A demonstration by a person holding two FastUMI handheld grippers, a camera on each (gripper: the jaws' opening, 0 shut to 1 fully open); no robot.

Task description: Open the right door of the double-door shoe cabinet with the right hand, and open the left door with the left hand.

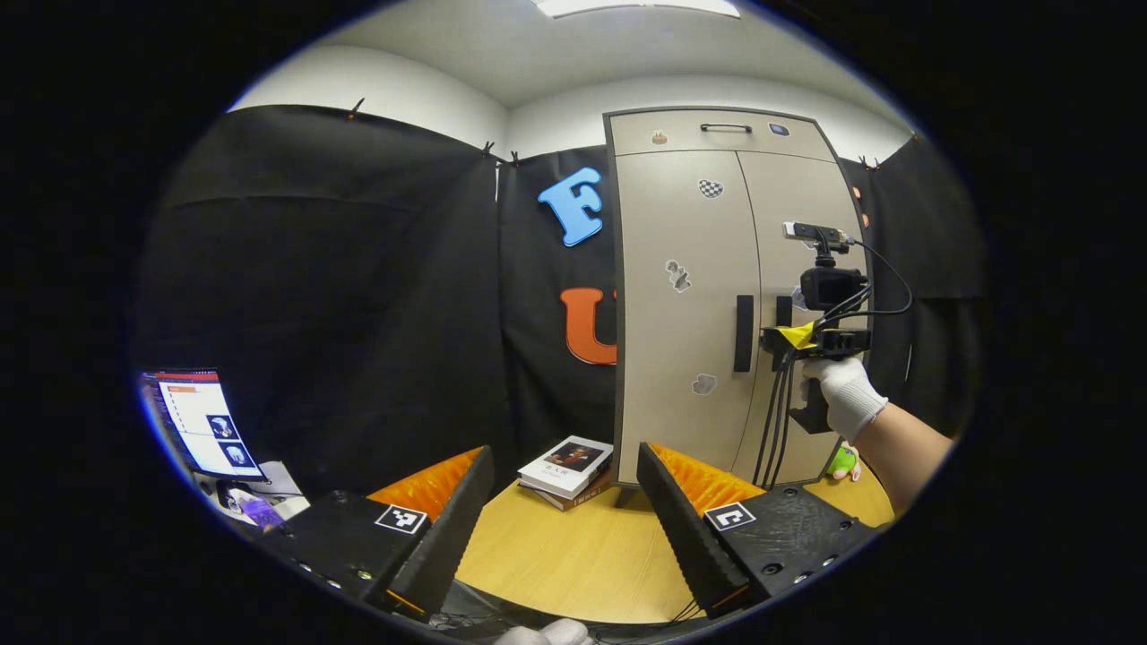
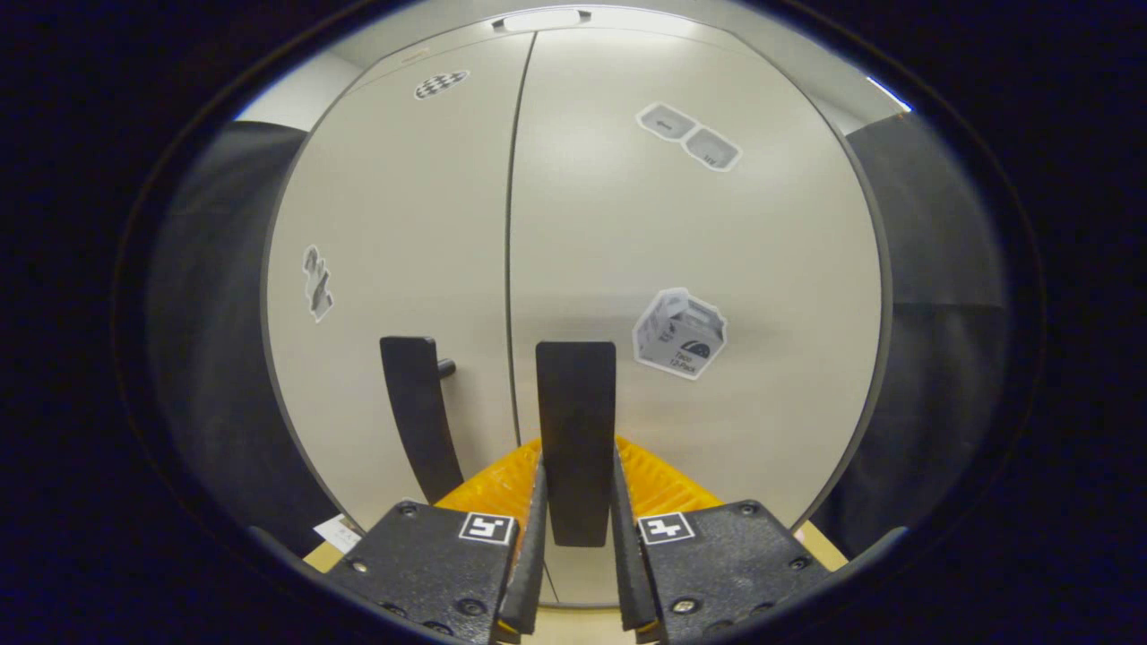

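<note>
Cabinet doors [image 2: 699, 269] were beige w/ black handles [image 2: 576, 430]. Checkered sticker [image 1: 710, 188] up top; tabletop [image 1: 573, 555] was light wood (glove [image 1: 847, 394] white).

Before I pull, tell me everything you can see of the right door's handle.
The right door handle is a dark, flat vertical bar with a matte look, mounted upright near the inner edge of the right door, just beside the seam between the two doors. The right gripper has its two fingers closed against the bar's sides at its lower part. The left gripper view shows it beside the left door's matching handle. Both doors look closed.
</note>
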